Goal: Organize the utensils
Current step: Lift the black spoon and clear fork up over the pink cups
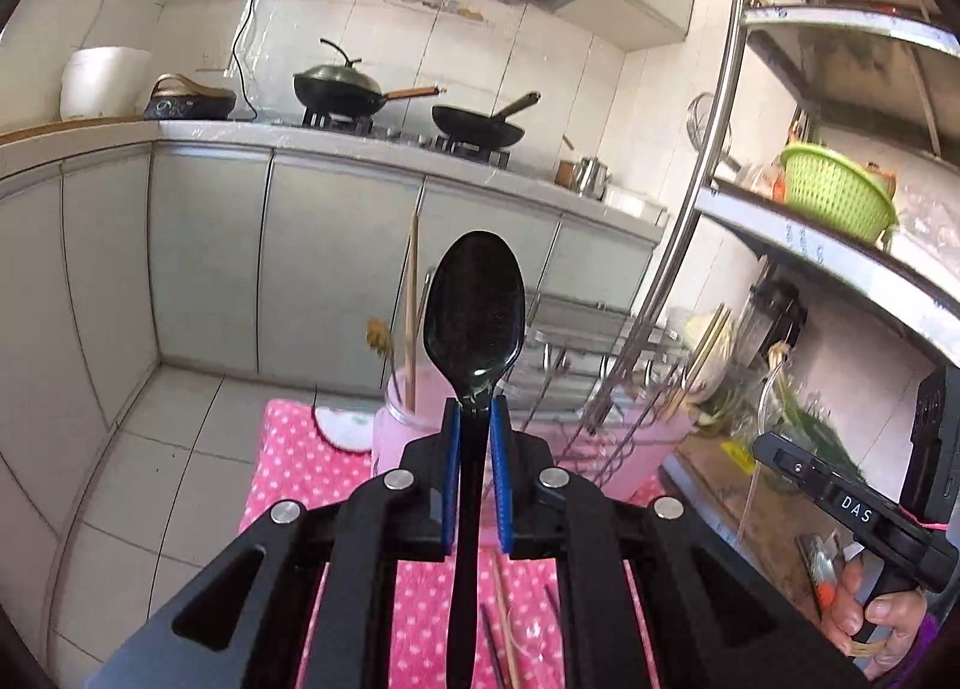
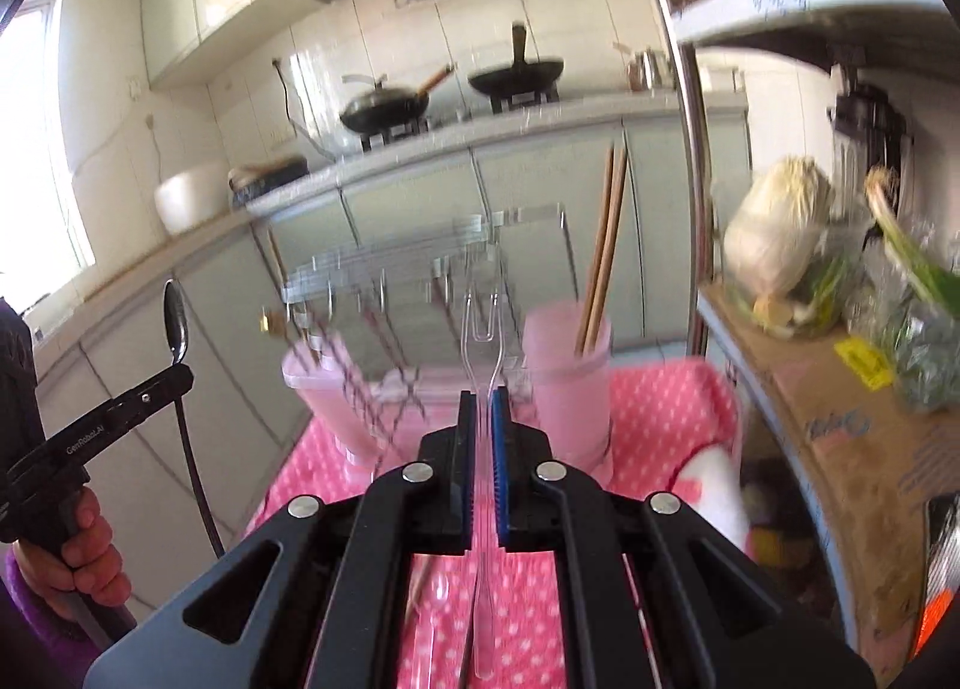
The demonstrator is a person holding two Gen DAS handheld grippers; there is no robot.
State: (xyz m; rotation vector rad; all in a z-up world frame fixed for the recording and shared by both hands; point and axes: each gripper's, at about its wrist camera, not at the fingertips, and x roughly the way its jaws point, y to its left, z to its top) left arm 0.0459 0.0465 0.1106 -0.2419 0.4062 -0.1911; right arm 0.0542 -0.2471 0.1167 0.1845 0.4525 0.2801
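Observation:
My left gripper (image 1: 474, 407) is shut on a black spoon (image 1: 474, 305), bowl up, held above the pink dotted cloth (image 1: 288, 467). It also shows in the right wrist view (image 2: 176, 329). My right gripper (image 2: 483, 395) is shut on a clear plastic fork (image 2: 480, 317), tines up. Ahead stand two pink cups: one (image 2: 567, 365) holds wooden chopsticks (image 2: 603, 245), the other (image 2: 330, 395) holds thin skewers. In the left wrist view a pink cup (image 1: 414, 413) with chopsticks (image 1: 411, 299) stands just beyond the spoon. Loose utensils (image 2: 438, 599) lie on the cloth under the grippers.
A metal shelf rack (image 1: 714, 161) stands at the right with a green basket (image 1: 834, 197), cabbage (image 2: 774, 233) and a cardboard box (image 2: 840, 449). A wire rack (image 1: 588, 329) stands behind the cups. Pans (image 1: 342, 83) sit on the far stove.

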